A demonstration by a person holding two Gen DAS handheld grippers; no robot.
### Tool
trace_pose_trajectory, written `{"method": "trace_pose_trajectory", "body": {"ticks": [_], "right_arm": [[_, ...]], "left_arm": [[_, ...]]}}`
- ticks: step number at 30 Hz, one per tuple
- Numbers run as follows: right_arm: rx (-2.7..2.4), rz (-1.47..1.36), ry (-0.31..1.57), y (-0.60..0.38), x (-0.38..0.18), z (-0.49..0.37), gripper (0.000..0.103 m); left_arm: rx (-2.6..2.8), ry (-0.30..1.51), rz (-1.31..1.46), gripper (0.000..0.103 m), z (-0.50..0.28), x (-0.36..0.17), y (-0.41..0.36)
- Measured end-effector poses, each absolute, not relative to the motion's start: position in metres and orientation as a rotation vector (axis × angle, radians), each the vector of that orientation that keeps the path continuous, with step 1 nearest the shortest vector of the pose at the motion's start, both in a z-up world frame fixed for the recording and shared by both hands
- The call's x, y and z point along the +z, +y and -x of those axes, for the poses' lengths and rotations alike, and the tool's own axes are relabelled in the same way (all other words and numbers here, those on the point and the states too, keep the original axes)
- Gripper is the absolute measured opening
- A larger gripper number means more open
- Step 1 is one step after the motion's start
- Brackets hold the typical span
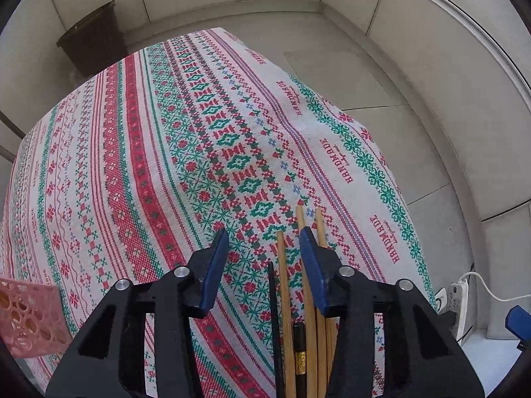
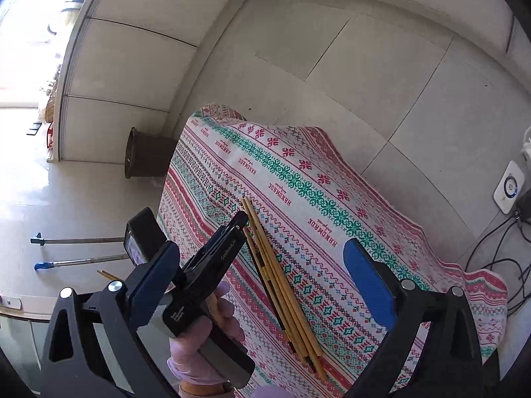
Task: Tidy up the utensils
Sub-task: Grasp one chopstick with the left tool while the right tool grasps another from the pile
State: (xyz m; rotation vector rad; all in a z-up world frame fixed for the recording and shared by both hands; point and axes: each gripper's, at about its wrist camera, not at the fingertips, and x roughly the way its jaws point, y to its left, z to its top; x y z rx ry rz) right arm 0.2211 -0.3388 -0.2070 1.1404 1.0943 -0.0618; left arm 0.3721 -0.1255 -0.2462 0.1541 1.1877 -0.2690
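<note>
Several wooden chopsticks (image 1: 300,285) and a thin black one (image 1: 275,325) lie in a bundle on the patterned tablecloth (image 1: 159,152). My left gripper (image 1: 265,242) is open just above them, its right pad over the bundle, and holds nothing. In the right wrist view the same bundle (image 2: 282,282) lies lengthwise on the cloth (image 2: 332,205), with the left gripper (image 2: 244,220) beside its far end, held by a gloved hand (image 2: 202,345). My right gripper (image 2: 262,265) is open wide above the table, empty.
A pink perforated basket (image 1: 30,318) sits at the left edge of the left wrist view. A dark woven bin (image 2: 146,159) stands on the floor beyond the table. A power strip (image 1: 454,298) and cables (image 2: 504,258) lie on the floor to the right.
</note>
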Motion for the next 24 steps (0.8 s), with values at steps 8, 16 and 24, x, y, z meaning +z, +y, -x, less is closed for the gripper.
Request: {"method": "trace_pose_trajectory", "body": {"ticks": [8,16,24], "right_arm": [[-0.059,-1.094,1.137,-0.33,-0.214,-0.228,0.096],[-0.025,-0.954,1.21,-0.296,-0.241,-0.259,0.096],[-0.052,-0.745,1.184,-0.254,-0.255,-0.297,0.041]], "left_arm": [[-0.346,1.213,-0.076,0.004,-0.368,-0.244,-0.117],[-0.443,1.088,-0.029,0.003,-0.313,-0.163,-0.075],[-0.437,0.975,0.018,0.003,-0.222,-0.116,-0.004]]}}
